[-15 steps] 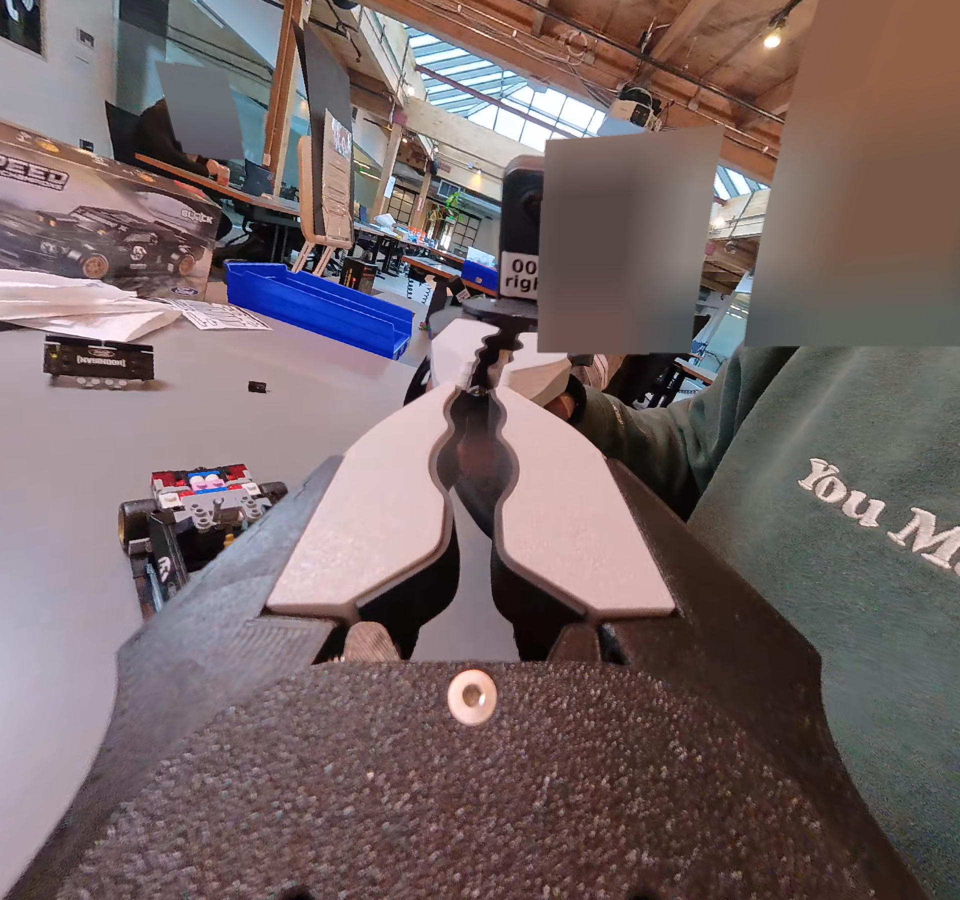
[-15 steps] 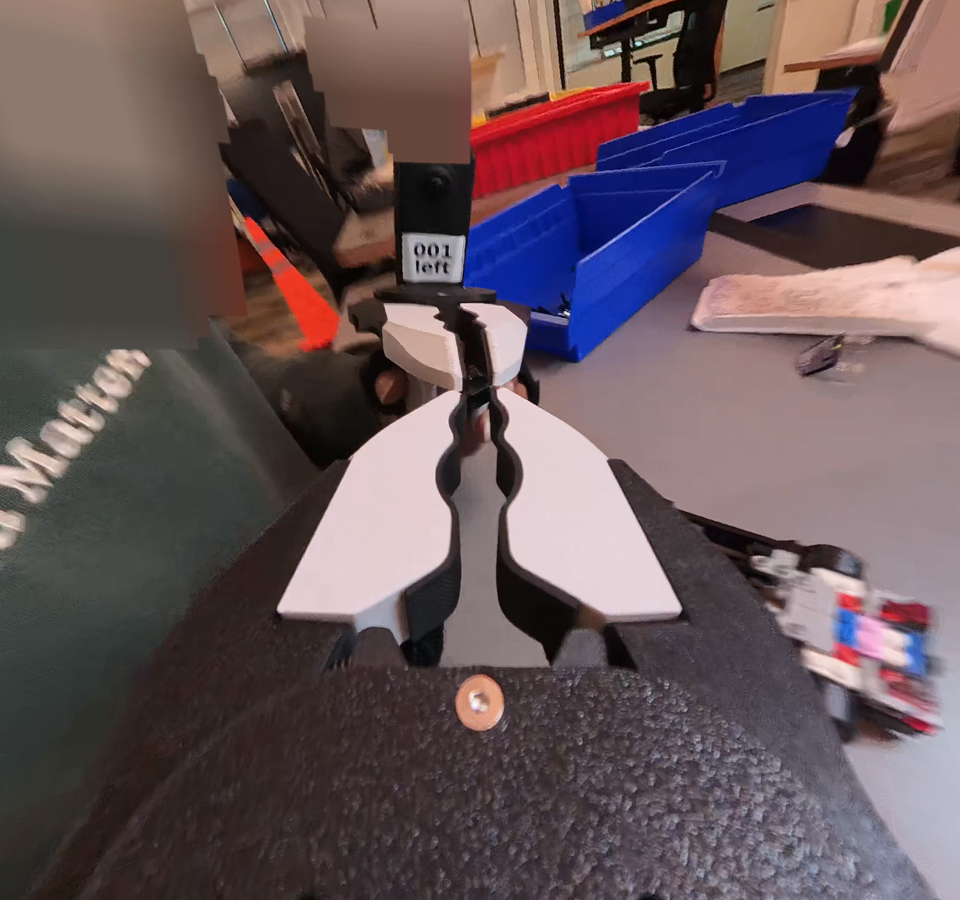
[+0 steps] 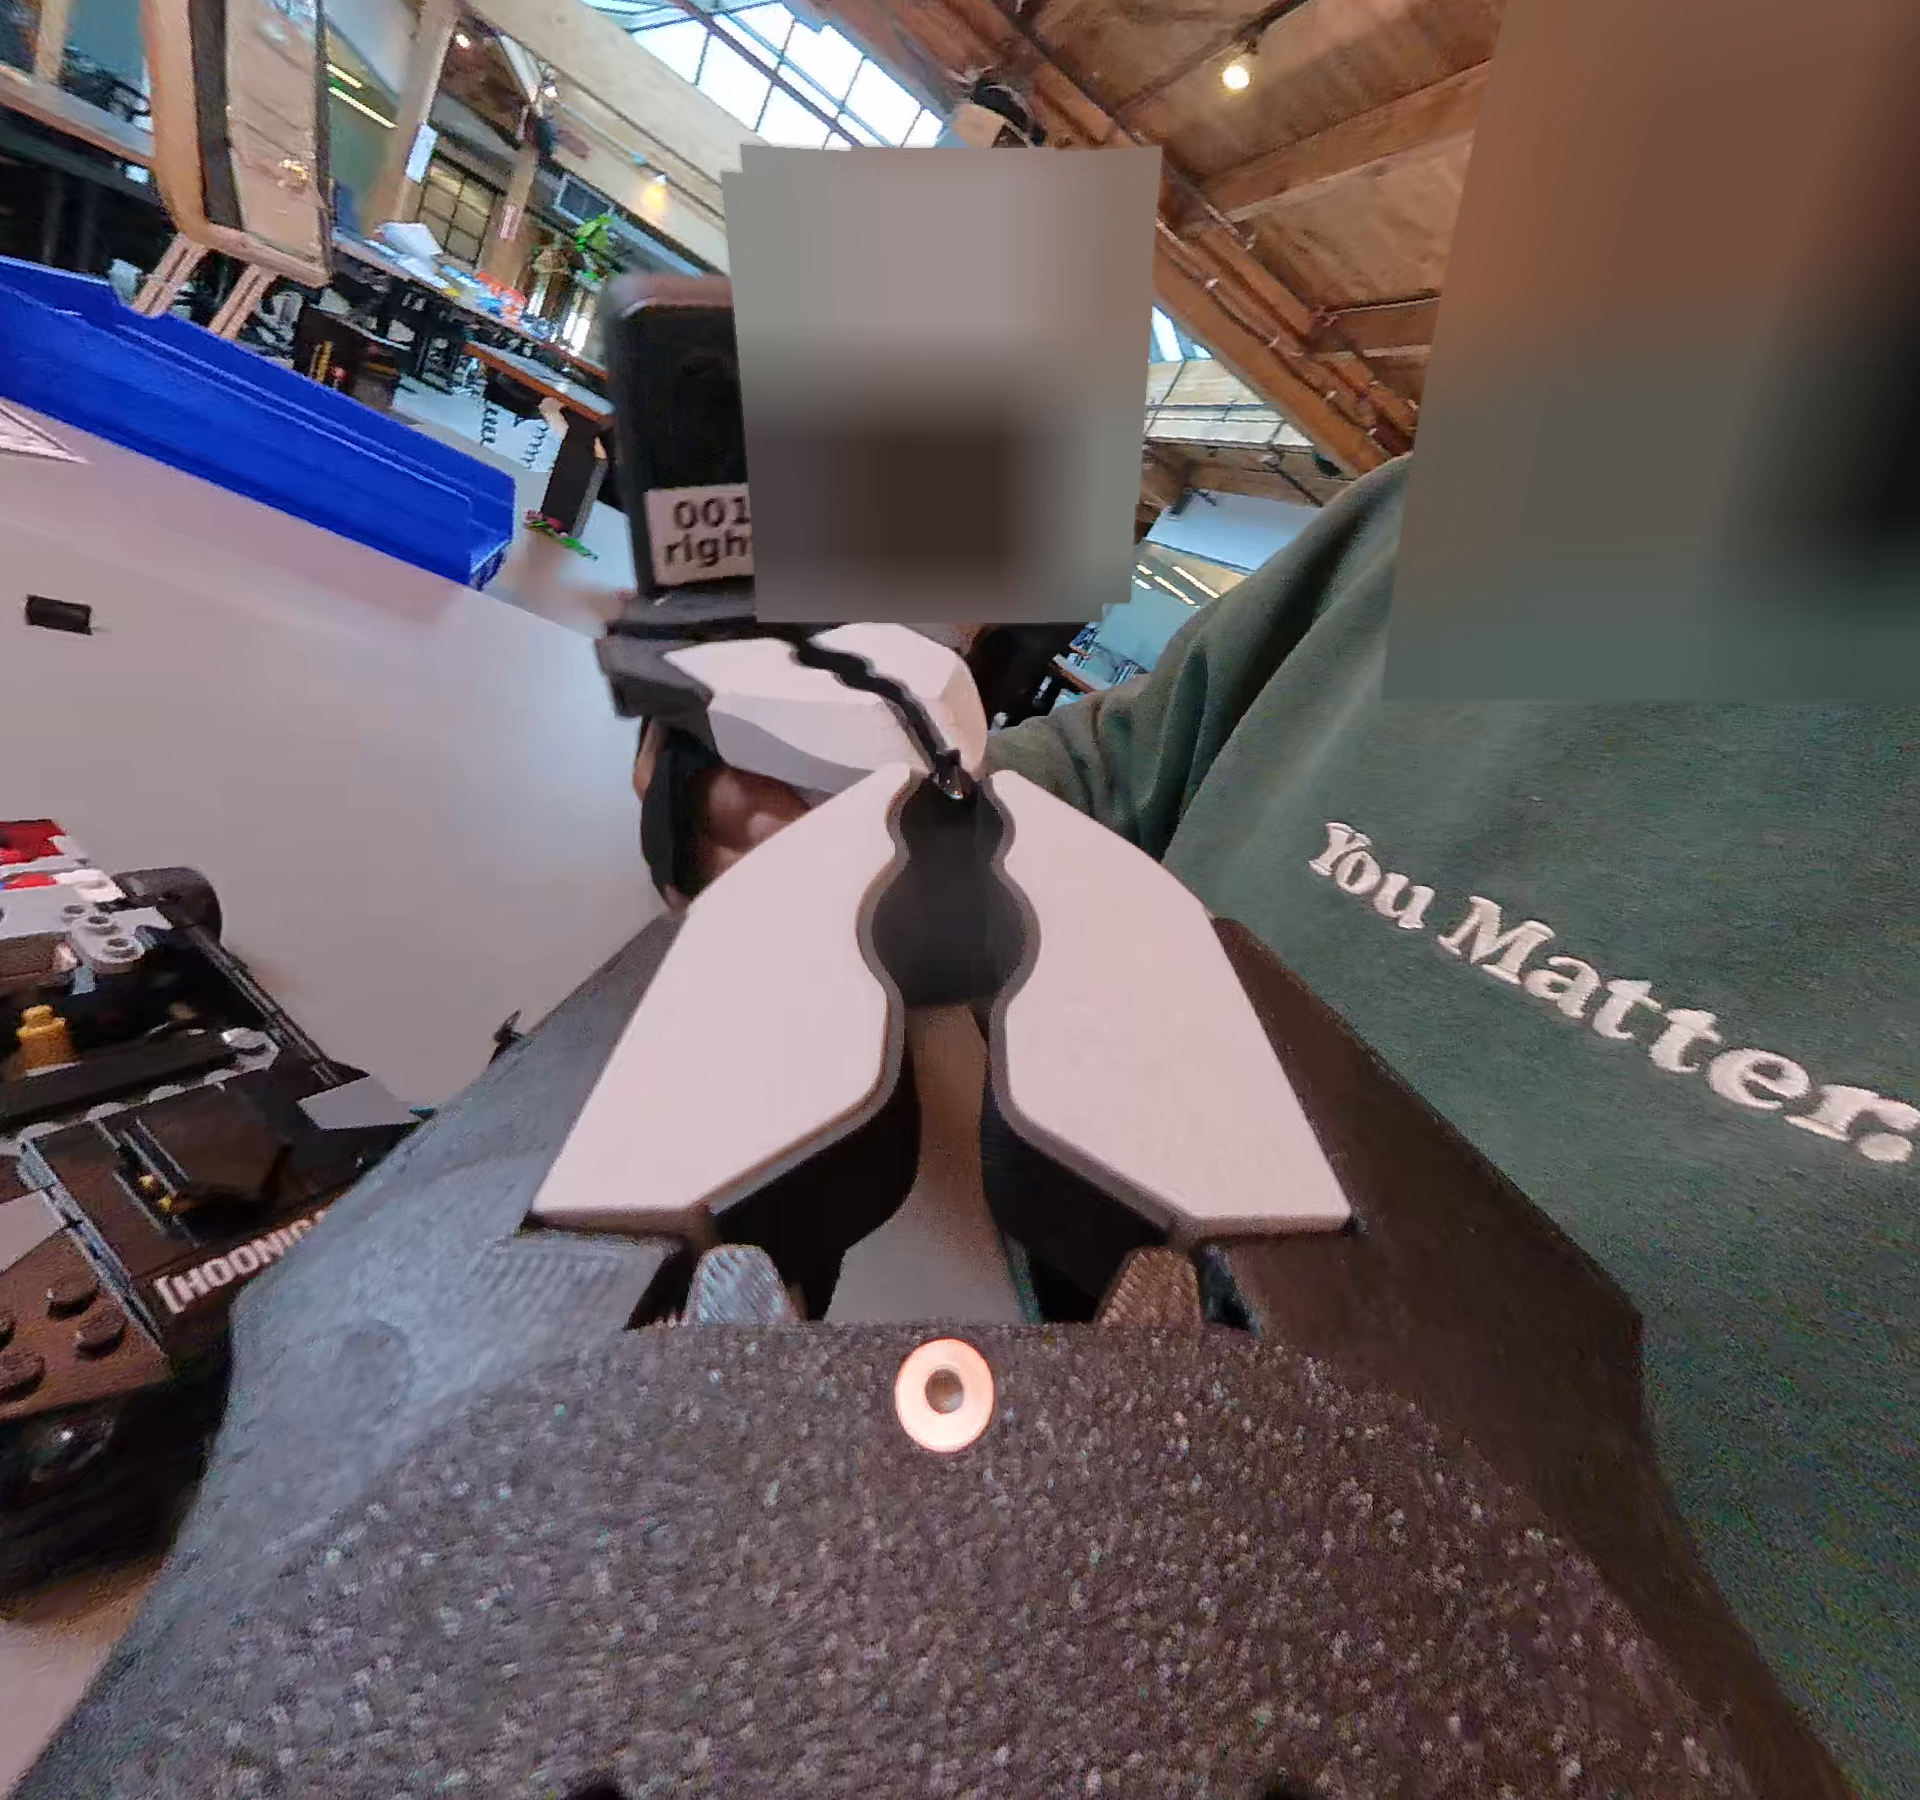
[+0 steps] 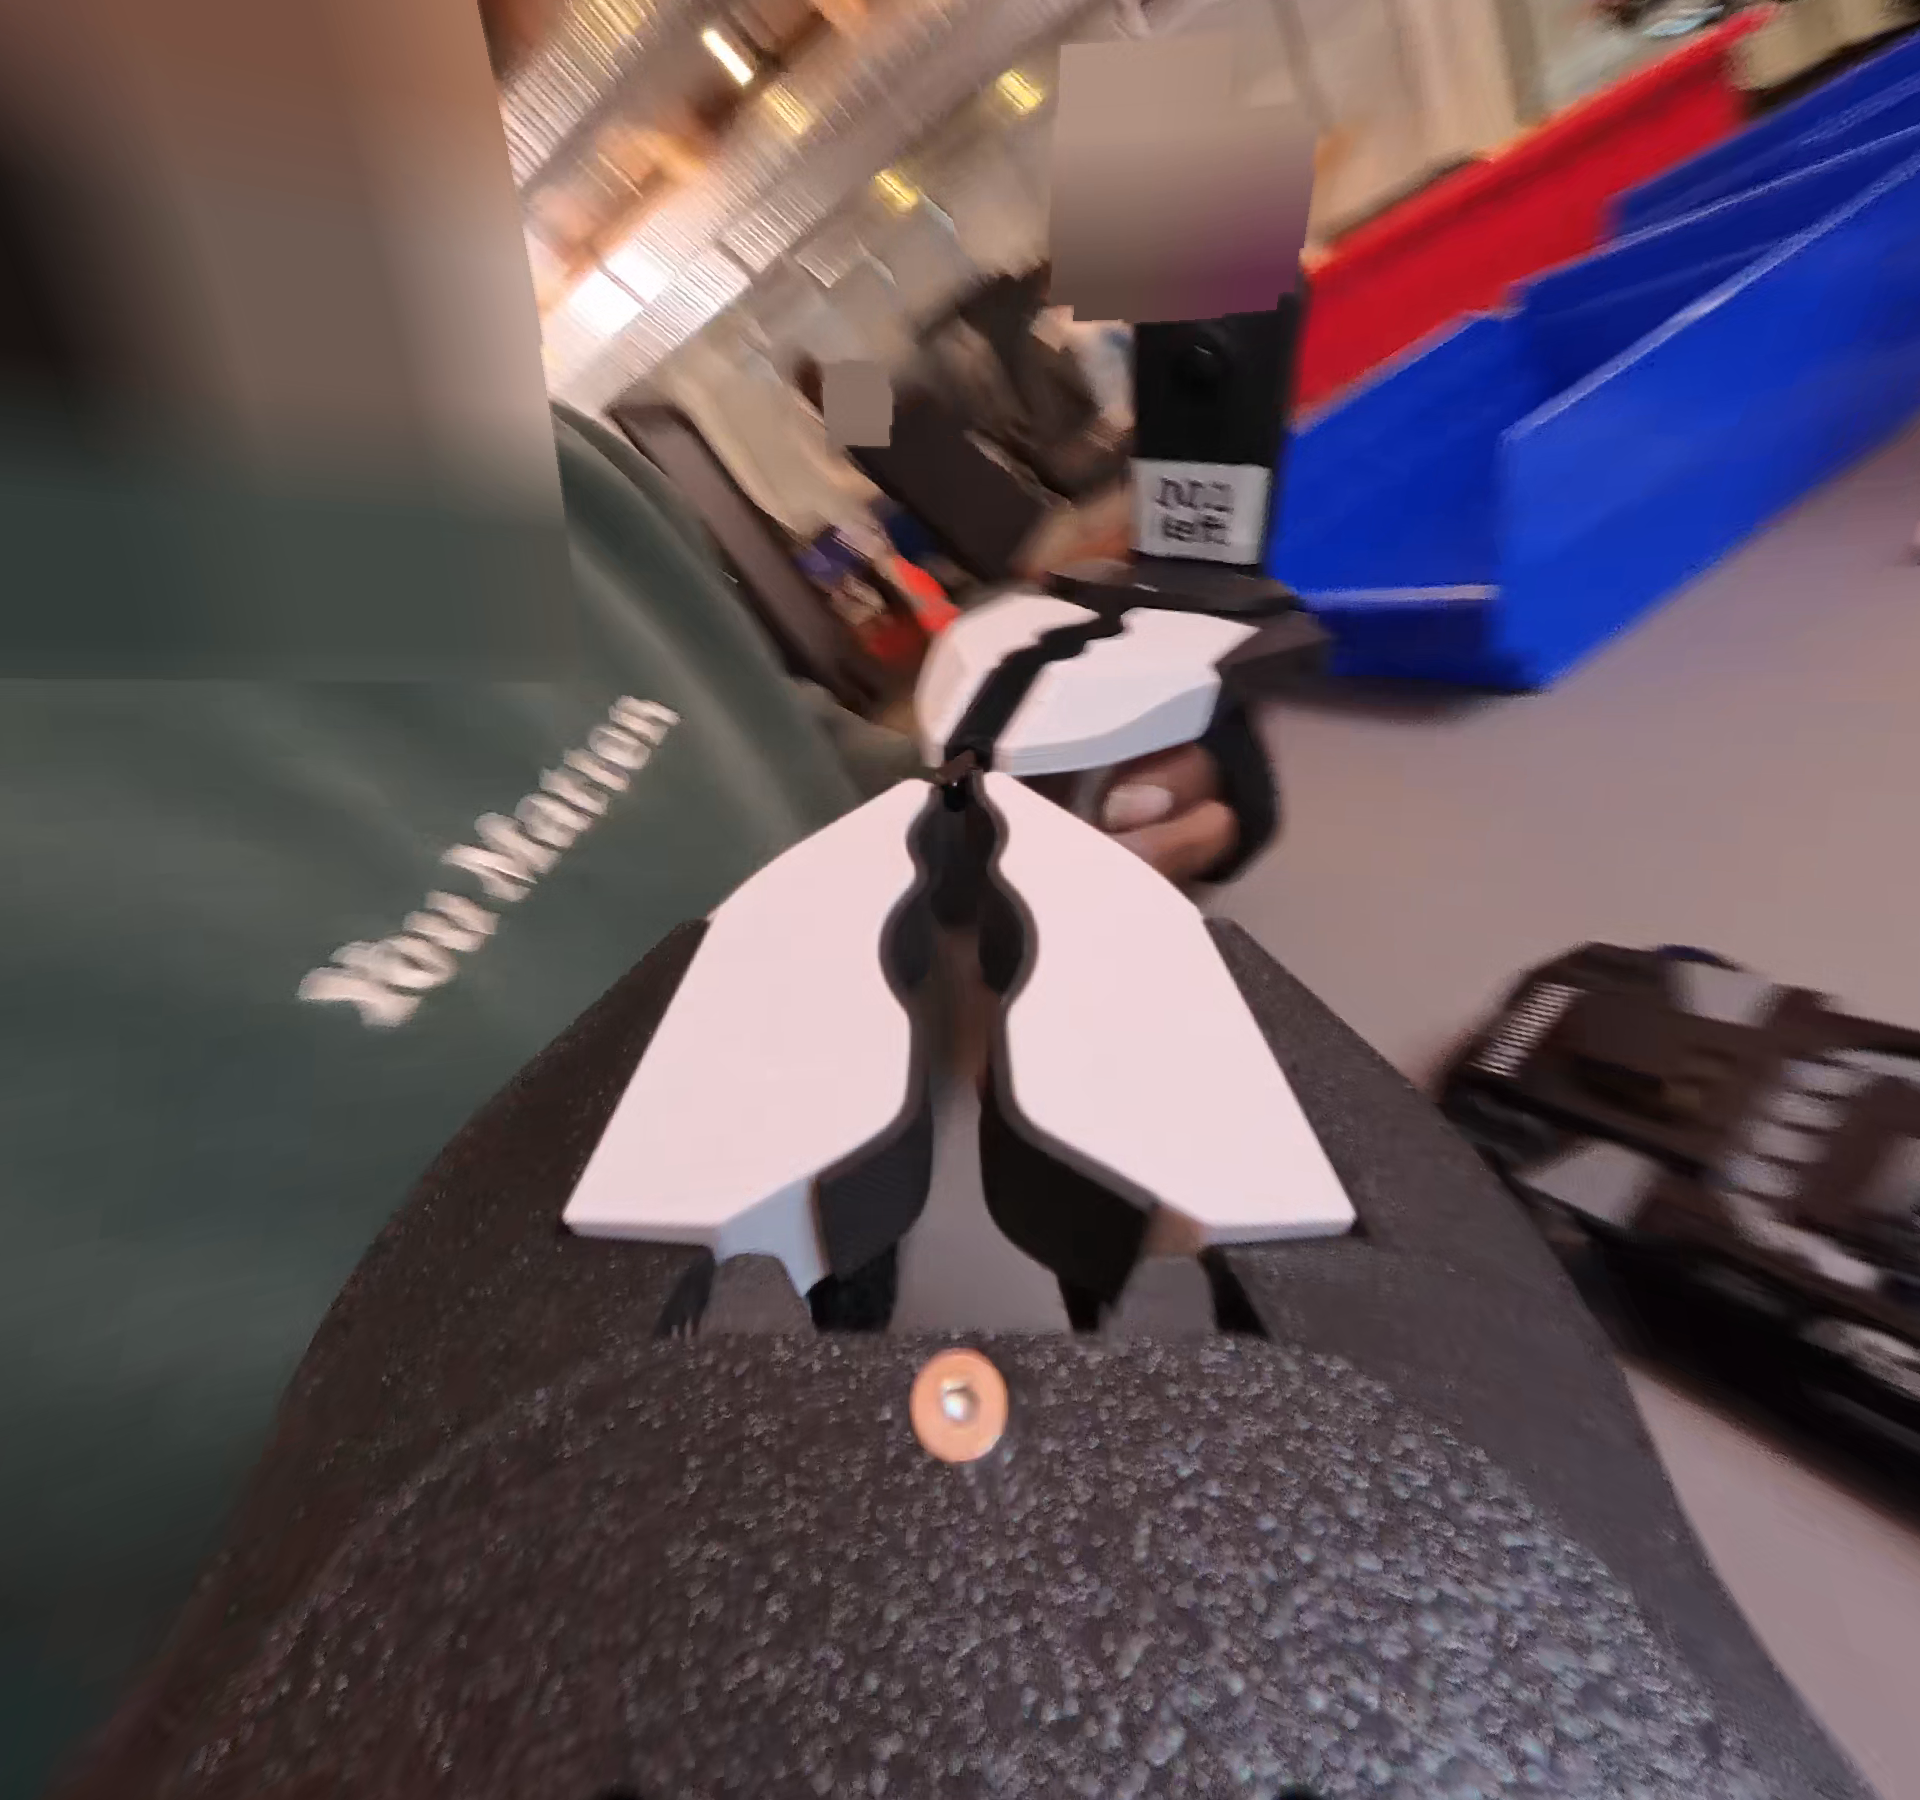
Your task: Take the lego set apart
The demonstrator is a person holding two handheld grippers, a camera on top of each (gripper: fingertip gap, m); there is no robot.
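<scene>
The partly stripped black lego car (image 3: 135, 1106) stands on the grey table at the left of the left wrist view and shows blurred at the right of the right wrist view (image 4: 1704, 1127). My left gripper (image 3: 948, 779) and right gripper (image 4: 951, 792) are both shut and meet tip to tip above the table, in front of the person's chest. A tiny dark lego piece (image 3: 953, 787) is pinched where the tips meet; it also shows in the right wrist view (image 4: 951, 771). The right gripper (image 3: 951, 761) faces the left camera, and the left gripper (image 4: 964, 758) faces the right camera.
Blue bins (image 3: 260, 441) stand at the table's far edge, with a red bin (image 4: 1507, 223) behind them. A small black piece (image 3: 57, 612) lies loose on the table (image 3: 312, 763). A person's green sweatshirt (image 3: 1558, 919) is close behind the grippers. My left and right fingertips are right by each other.
Both grippers have stayed tip to tip but moved and tilted. The car is now much nearer the left gripper. The right wrist view is blurred by motion.
</scene>
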